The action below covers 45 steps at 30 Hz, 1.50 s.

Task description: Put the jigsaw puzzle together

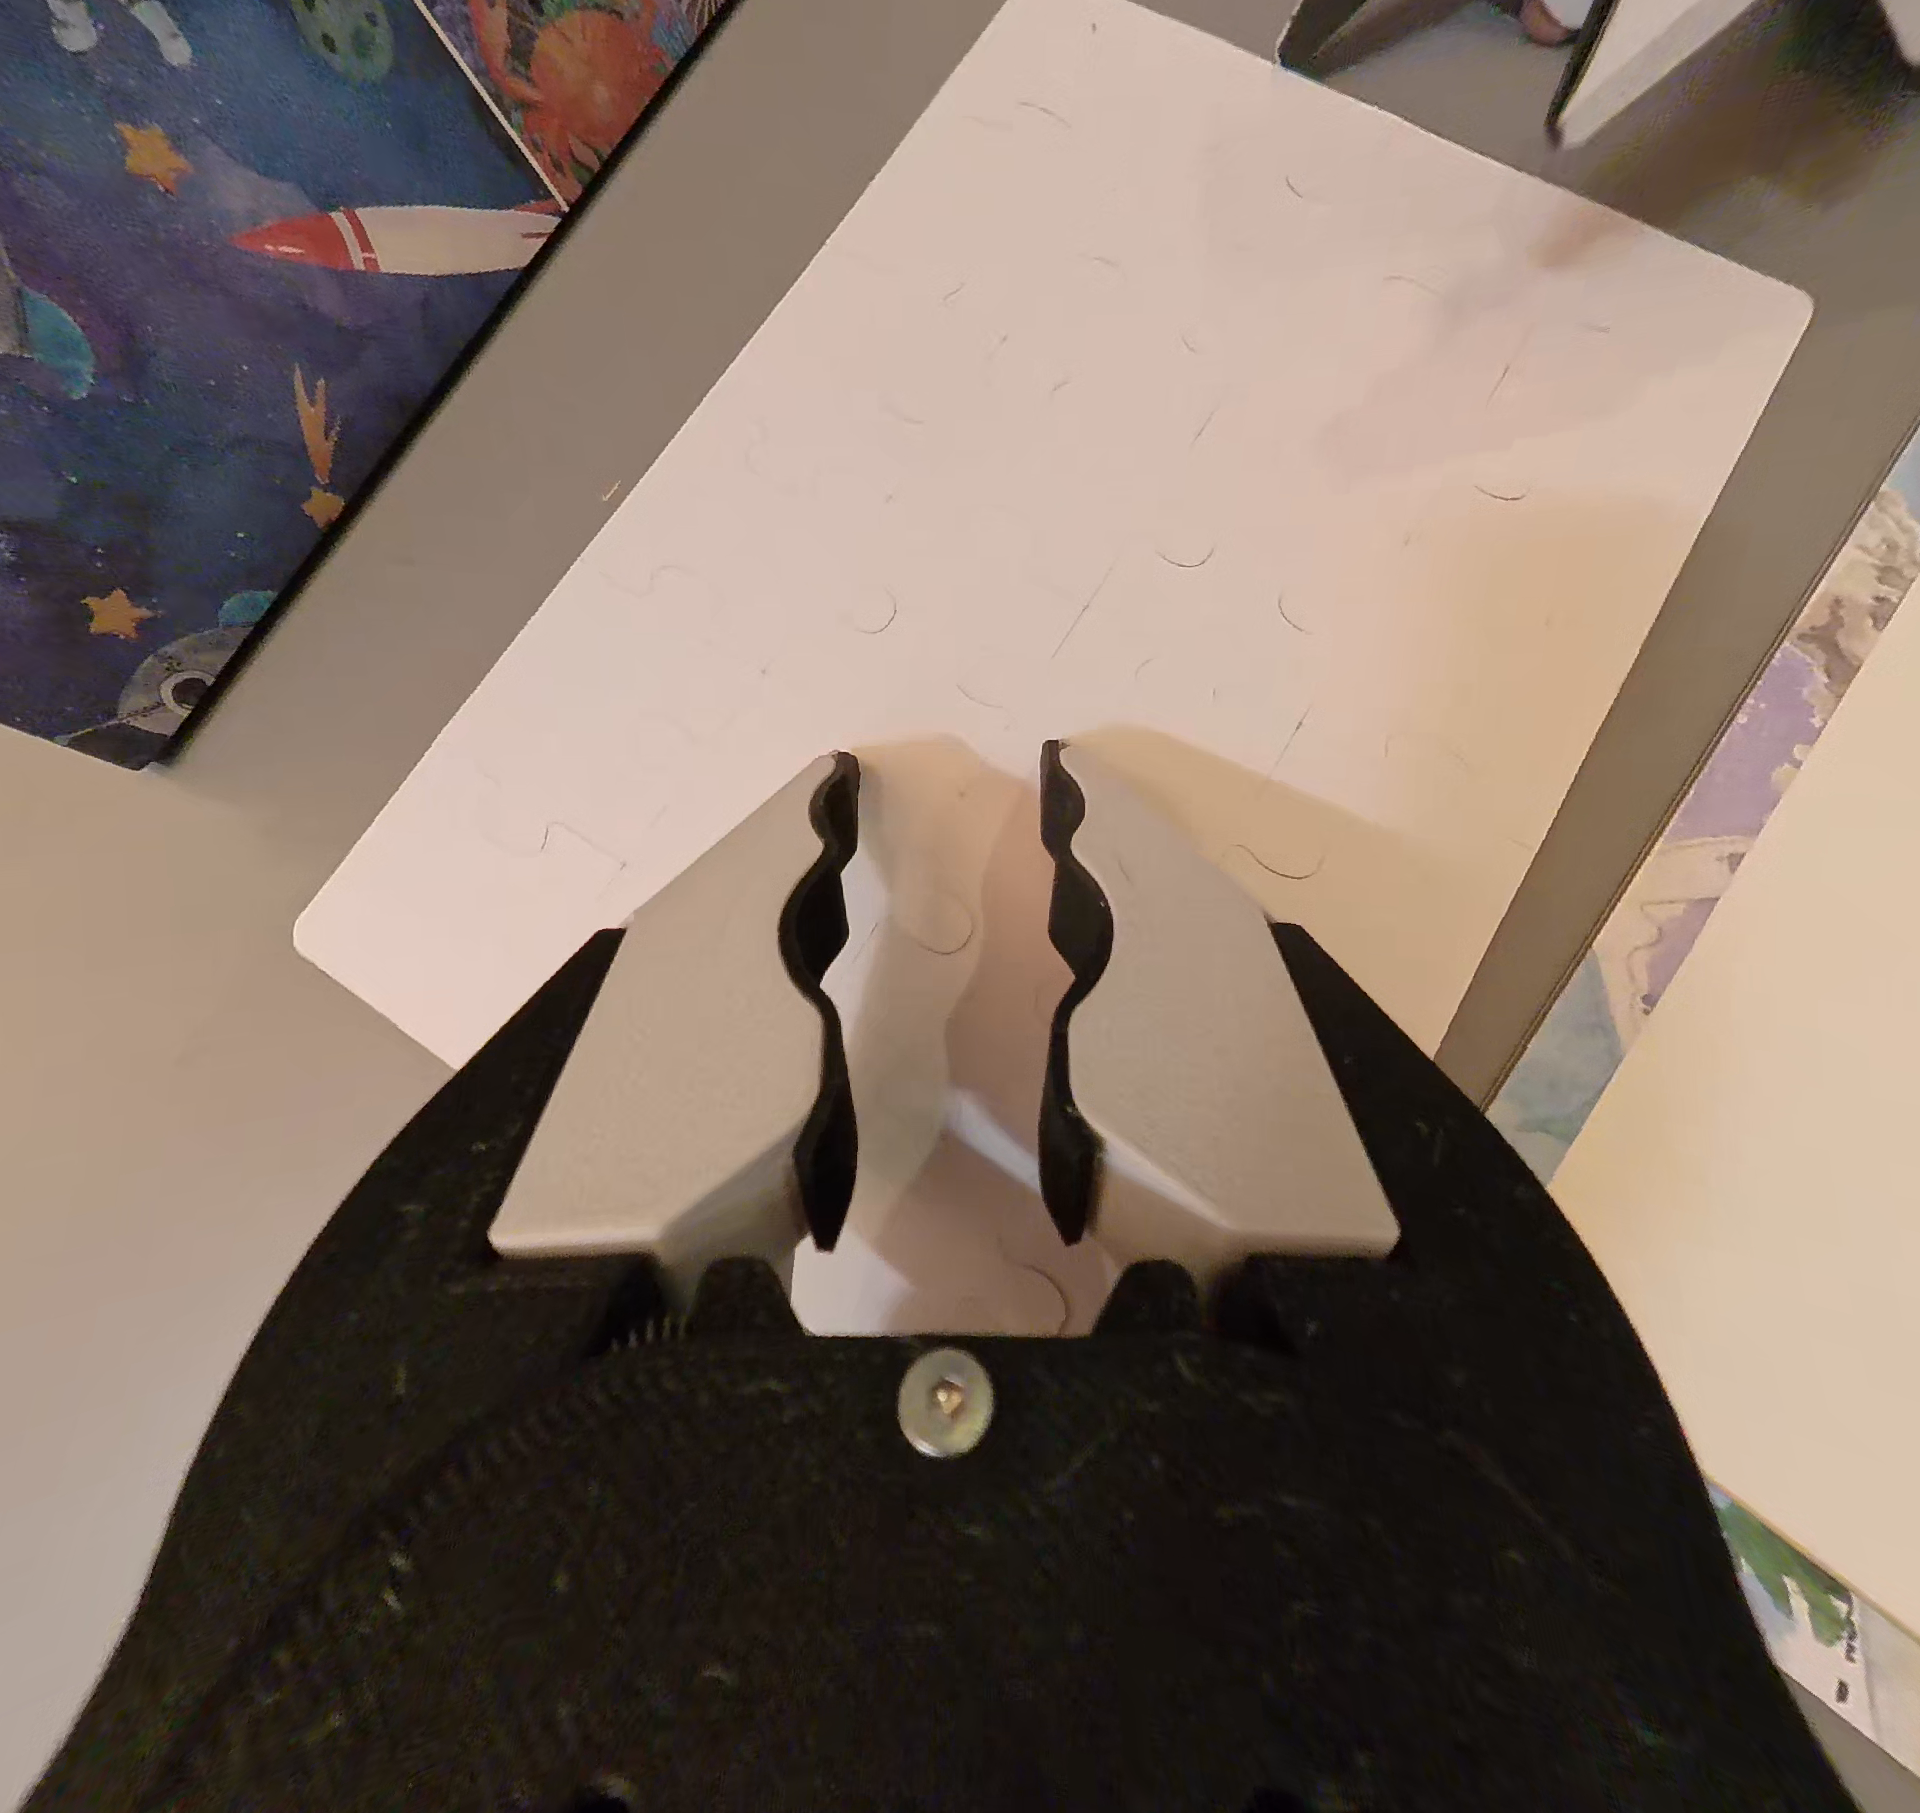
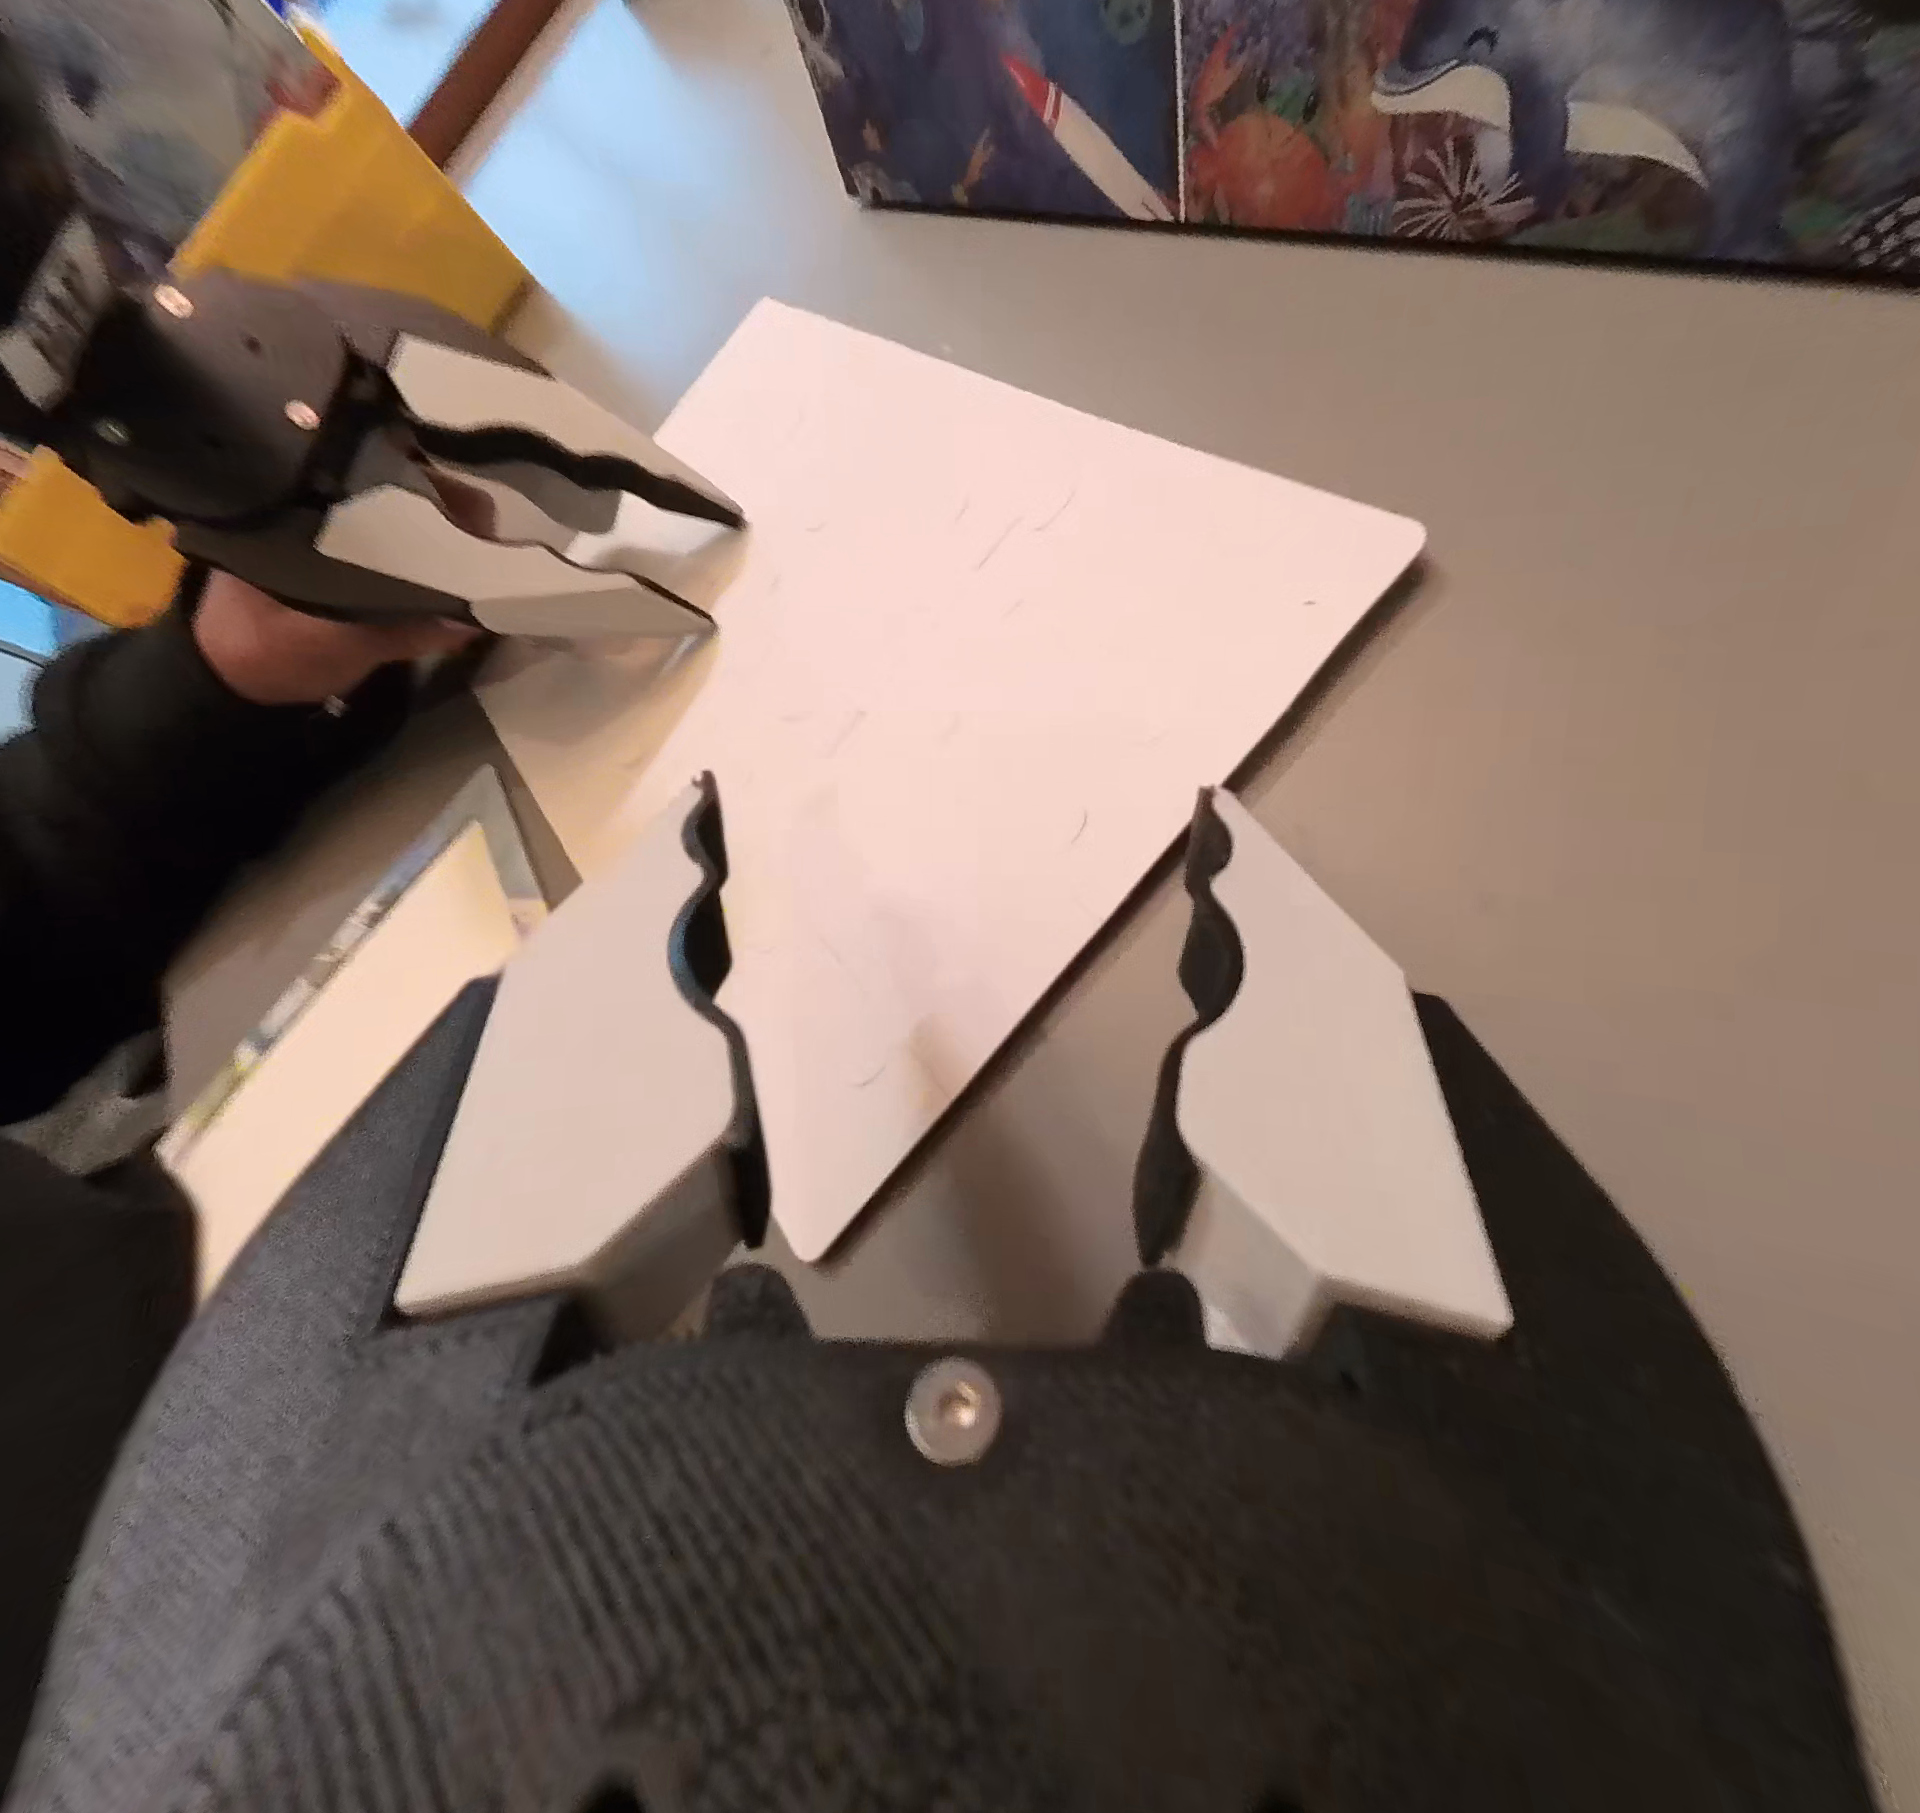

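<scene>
Although its faint curved cut lines show that it is made of interlocking pieces, the flat white rectangular jigsaw puzzle (image 1: 1143, 475) with rounded corners reads as one blank sheet, lying plain side up on the smooth grey table (image 1: 790, 80) with every piece seated flush. The left gripper (image 1: 951, 761) hovers over the puzzle's near edge, its wavy black pads a narrow gap apart with nothing between them; in the right wrist view it (image 2: 727, 568) points its tips at the sheet's left edge, held in a person's hand (image 2: 301, 636). The right gripper (image 2: 956, 792) is spread wide and empty above the puzzle's (image 2: 997, 683) near corner. Beyond the puzzle stands a colourful picture board (image 2: 1351, 49) with space and sea scenes, and a yellow bin (image 2: 353, 205) sits to the left.
</scene>
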Each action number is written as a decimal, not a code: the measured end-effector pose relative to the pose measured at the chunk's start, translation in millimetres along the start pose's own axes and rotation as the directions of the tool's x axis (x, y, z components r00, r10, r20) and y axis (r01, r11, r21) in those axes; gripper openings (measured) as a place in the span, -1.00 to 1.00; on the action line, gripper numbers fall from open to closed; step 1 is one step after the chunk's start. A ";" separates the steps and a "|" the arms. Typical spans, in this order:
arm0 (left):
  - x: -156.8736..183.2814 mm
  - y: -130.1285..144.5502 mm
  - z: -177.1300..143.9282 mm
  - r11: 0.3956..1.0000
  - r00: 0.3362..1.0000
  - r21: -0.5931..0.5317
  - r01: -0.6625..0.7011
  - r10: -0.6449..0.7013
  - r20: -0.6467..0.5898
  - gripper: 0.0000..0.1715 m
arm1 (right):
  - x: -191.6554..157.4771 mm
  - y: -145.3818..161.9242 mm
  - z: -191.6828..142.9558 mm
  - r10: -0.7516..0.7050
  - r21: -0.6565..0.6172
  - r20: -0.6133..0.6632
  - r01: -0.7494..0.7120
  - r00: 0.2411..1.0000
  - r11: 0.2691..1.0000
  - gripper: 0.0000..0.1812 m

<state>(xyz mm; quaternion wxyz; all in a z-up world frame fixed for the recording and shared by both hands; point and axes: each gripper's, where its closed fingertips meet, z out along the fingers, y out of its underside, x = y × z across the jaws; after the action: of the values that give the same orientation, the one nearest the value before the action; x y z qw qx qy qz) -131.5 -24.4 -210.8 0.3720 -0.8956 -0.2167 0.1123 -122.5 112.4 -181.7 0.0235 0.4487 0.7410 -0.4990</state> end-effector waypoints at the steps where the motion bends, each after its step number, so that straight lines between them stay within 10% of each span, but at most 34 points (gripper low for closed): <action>1: -0.2 0.0 0.0 1.000 1.000 0.000 0.000 0.000 0.001 -0.59 | -1.5 -3.0 -1.7 0.022 0.019 0.026 -0.023 0.999 1.000 -0.02; 8: -1.2 0.0 0.0 1.000 1.000 0.000 0.003 -0.003 0.007 -0.63 | -23.6 -37.5 -20.8 0.110 0.209 0.264 -0.168 0.958 0.963 -0.04; 12: -0.8 -0.2 0.5 1.000 1.000 -0.001 0.000 0.000 0.009 -0.63 | -54.3 -63.6 -39.0 0.168 0.267 0.573 -0.377 0.802 0.887 -0.21; 19: -0.8 -0.4 0.5 1.000 1.000 0.000 -0.009 0.009 0.017 -0.63 | -7.4 -31.2 -17.0 0.056 0.146 0.091 -0.069 0.994 0.987 -0.11; 23: -0.8 -0.4 0.5 1.000 1.000 0.000 -0.009 0.009 0.017 -0.64 | 40.3 -10.4 -25.4 -0.044 0.014 -0.252 0.049 0.967 0.999 -0.11; 33: -0.5 -0.4 0.8 1.000 1.000 -0.001 -0.006 0.006 0.013 -0.64 | 2.1 10.3 8.9 -0.075 -0.093 -0.127 0.063 0.989 0.994 -0.09; 45: -0.6 -0.4 0.5 1.000 1.000 -0.001 -0.003 0.003 0.013 -0.65 | -16.3 -30.7 -18.2 0.242 0.141 0.274 -0.287 0.931 0.947 0.03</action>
<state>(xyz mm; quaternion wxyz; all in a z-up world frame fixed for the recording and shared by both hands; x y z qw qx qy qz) -132.3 -24.2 -210.8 0.3701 -0.8953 -0.2178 0.1188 -126.4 112.7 -142.6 0.1446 0.4777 0.6167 -0.6088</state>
